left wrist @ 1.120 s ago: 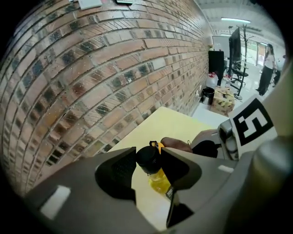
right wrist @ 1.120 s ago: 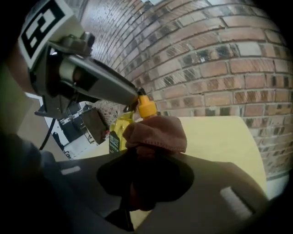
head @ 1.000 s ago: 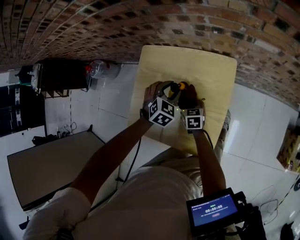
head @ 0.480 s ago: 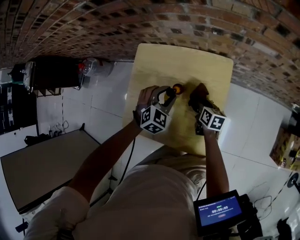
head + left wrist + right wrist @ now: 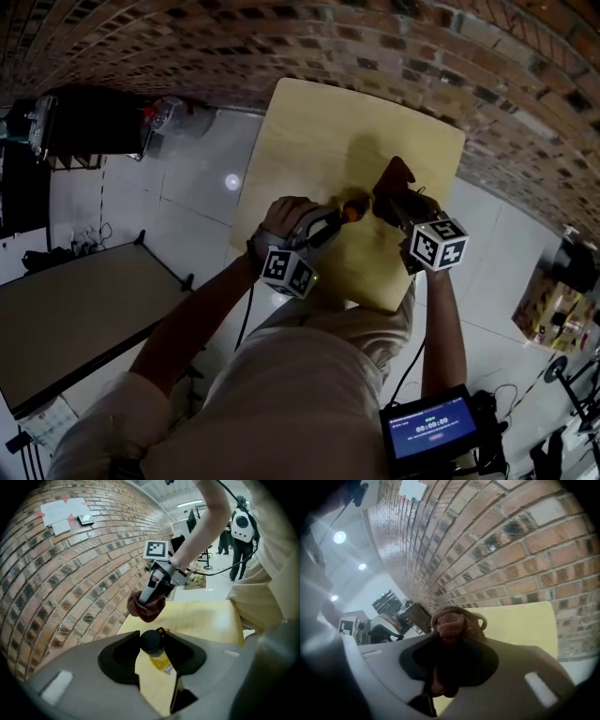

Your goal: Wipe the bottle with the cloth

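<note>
A small bottle [image 5: 353, 210] of yellow liquid with a black cap [image 5: 151, 641] lies between the jaws of my left gripper [image 5: 336, 217], over the near part of the pale yellow table [image 5: 319, 112]. The left gripper [image 5: 154, 652] is shut on the bottle just below the cap, and its jaws have just been closing a little tighter. My right gripper [image 5: 392, 195] is shut on a bunched brown cloth [image 5: 395, 175]. It holds the cloth [image 5: 146, 607] in the air just beyond the bottle cap, apart from it. In the right gripper view the cloth [image 5: 452, 623] fills the jaws.
A brick wall [image 5: 394, 56] runs along the table's far side. A dark table [image 5: 84, 319] and a black cabinet [image 5: 89, 127] stand on the white tiled floor to the left. A small screen [image 5: 431, 436] hangs near my body. People [image 5: 241, 531] stand far behind.
The grippers have come apart. The right one lifted the cloth up and to the right, off the bottle. The left one carried the bottle toward the table's near-left edge and rolled it.
</note>
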Demonstrator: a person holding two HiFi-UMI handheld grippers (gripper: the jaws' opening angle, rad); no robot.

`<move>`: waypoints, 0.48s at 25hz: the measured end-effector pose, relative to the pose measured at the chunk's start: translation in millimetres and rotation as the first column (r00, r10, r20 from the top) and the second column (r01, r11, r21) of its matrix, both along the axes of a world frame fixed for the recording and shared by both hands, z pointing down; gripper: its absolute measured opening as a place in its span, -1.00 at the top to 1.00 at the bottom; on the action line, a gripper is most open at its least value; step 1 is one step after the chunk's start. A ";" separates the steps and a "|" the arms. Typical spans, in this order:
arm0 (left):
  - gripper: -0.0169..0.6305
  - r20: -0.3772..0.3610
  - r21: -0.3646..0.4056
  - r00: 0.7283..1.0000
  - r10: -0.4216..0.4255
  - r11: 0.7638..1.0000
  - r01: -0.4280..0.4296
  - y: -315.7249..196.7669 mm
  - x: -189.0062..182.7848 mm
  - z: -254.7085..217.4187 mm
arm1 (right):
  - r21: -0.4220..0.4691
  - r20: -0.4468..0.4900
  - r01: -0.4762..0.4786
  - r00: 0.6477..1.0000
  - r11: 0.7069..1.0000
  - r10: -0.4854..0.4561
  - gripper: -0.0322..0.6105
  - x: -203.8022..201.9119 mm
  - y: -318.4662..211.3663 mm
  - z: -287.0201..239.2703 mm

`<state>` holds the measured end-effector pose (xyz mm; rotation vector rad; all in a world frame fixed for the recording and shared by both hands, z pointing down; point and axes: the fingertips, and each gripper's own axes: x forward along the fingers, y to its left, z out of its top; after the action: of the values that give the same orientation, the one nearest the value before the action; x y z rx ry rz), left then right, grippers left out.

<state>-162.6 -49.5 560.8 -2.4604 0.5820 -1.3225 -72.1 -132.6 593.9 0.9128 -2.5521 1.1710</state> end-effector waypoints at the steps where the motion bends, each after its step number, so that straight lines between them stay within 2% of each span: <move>1: 0.39 0.006 0.008 1.000 0.018 1.000 -0.018 4.8 0.5 -0.7 | 0.007 0.028 0.061 0.998 0.998 -0.061 0.62 -13.4 0.4 -9.2; 4: 0.39 0.009 0.030 0.999 0.043 0.999 -0.043 14.0 4.3 -2.6 | -0.042 0.103 0.246 0.965 0.968 -0.241 0.62 -51.5 1.9 -23.6; 7: 0.39 0.009 0.053 0.999 0.044 0.998 -0.045 19.7 9.2 -1.9 | -0.131 0.097 0.413 0.910 0.901 -0.403 0.62 -82.2 18.3 -9.6; 9: 0.39 0.012 0.066 0.999 0.040 0.997 -0.041 21.9 12.7 -0.7 | -0.178 0.057 0.473 0.880 0.863 -0.471 0.62 -91.8 34.2 11.8; 12: 0.38 0.016 0.086 0.999 0.031 0.996 -0.032 23.5 16.5 -0.9 | -0.247 0.007 0.482 0.868 0.841 -0.496 0.62 -88.8 54.3 46.7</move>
<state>-146.0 -26.0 559.9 -2.3792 0.5824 -1.2746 -160.9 -78.3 640.6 0.2057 -2.3193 1.2227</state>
